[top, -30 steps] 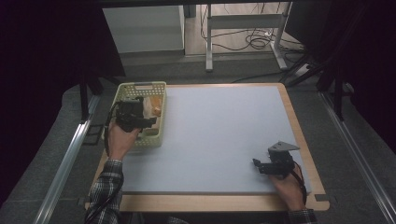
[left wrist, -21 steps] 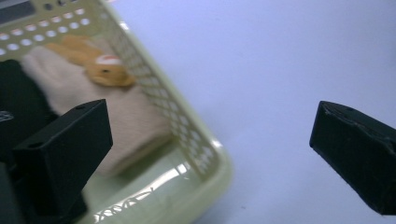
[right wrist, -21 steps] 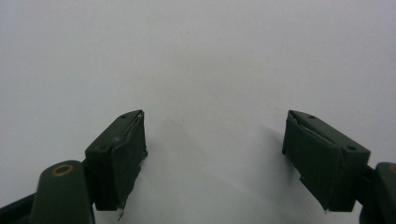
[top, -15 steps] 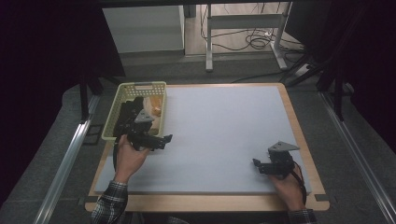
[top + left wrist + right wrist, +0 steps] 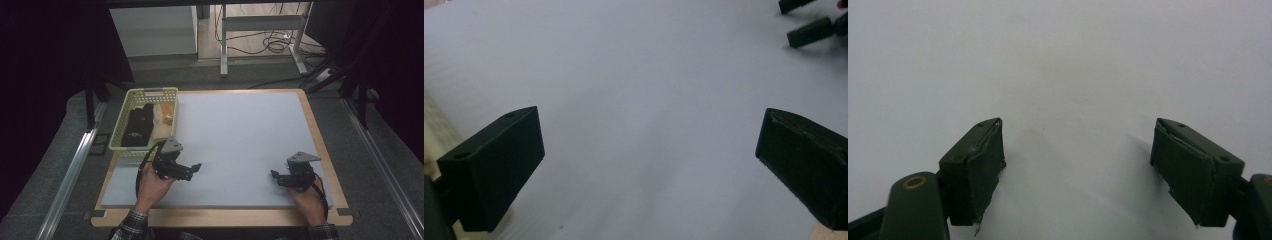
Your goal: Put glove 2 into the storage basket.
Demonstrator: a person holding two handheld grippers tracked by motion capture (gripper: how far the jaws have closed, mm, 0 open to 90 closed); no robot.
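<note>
High view: left hand comes back empty

Left black gripper [image 5: 192,170] has left the pale yellow plastic basket [image 5: 131,100], jaws wide, holding nothing. Right black gripper [image 5: 276,176] waits, wide and empty. A black cloth bundle [image 5: 137,127] still lies inside; nothing was taken out.

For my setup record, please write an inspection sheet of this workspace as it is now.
Surface: pale mat on a wooden table, bare in the middle.
Job's things: yellow basket at the left edge, holding a black item and an orange-tan item.
Clutter: nothing seen.
Grippers: left gripper open, empty, just outside the basket; right gripper open, empty, low over the mat.
Cables: a cable trails from each gripper; loose cables on the floor behind.
Surroundings: metal frame legs, dark curtains.
</note>
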